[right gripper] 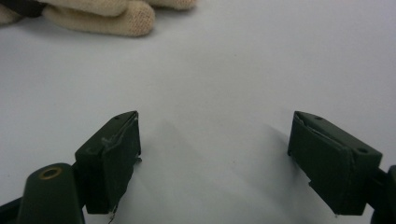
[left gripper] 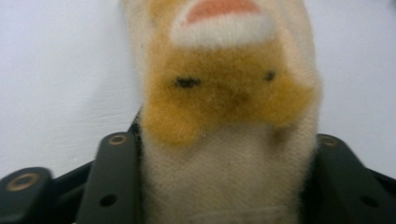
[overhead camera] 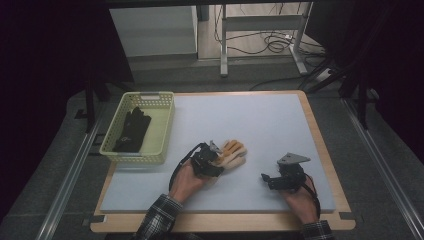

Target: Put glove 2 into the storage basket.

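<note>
The left gripper (overhead camera: 214,159) had its 2 jaws pressed against the cuff of a cream-and-orange glove (overhead camera: 232,153), which lay flat on the grey mat (overhead camera: 260,125) of the bench, near its middle. The right gripper (overhead camera: 267,179) rested on the mat to the glove's right, jaws spread wide with nothing between them. A black glove (overhead camera: 131,129) lay in the yellow basket (overhead camera: 162,131) at the mat's left edge.

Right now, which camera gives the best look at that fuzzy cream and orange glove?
The left gripper view: the glove sits close up between the jaws, pile and orange patches sharp. The high view shows the whole glove small on the mat, beside the left gripper. The right gripper view catches just cream fingertips.
</note>
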The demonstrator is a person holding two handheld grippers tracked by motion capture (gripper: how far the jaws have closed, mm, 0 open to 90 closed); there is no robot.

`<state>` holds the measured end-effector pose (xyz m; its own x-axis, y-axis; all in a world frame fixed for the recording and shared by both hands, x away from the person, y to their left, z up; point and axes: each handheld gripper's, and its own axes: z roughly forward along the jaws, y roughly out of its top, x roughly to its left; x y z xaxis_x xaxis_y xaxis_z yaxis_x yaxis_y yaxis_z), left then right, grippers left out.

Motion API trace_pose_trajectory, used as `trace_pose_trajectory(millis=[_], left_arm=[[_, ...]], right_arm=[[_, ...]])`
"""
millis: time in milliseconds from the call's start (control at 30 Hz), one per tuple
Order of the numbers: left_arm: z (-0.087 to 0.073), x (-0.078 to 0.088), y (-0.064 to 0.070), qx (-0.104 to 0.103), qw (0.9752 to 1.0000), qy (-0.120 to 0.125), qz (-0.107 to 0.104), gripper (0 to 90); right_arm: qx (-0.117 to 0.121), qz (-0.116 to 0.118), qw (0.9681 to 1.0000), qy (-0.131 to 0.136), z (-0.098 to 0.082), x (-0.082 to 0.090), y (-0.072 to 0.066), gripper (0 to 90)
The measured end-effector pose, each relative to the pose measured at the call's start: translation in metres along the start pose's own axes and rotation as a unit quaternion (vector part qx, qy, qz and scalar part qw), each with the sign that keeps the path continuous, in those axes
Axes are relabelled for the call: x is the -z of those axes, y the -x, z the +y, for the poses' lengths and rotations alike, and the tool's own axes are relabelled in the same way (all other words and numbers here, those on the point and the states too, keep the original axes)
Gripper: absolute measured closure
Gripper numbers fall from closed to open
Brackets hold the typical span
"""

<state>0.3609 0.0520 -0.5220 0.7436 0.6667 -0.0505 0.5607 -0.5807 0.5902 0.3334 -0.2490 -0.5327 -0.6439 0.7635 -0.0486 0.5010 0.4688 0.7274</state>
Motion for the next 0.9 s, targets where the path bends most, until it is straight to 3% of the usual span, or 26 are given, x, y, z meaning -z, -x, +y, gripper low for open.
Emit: trace_pose_trajectory(millis=[100,333,900], left_arm=[[0.0,0.002,-0.004,0.01,0.9999,0.002,-0.011,54.6],[0.004,0.021,-0.016,0.027,0.9995,0.015,-0.007,55.4],[0.017,0.103,-0.071,0.077,0.995,0.041,0.049,54.7]], right_arm=[[0.0,0.0,1.0,0.0,0.0,0.0,0.0,16.7],[0.0,0.0,1.0,0.0,0.0,0.0,0.0,16.7],[0.001,0.0,1.0,0.001,0.0,0.0,0.0,16.7]])
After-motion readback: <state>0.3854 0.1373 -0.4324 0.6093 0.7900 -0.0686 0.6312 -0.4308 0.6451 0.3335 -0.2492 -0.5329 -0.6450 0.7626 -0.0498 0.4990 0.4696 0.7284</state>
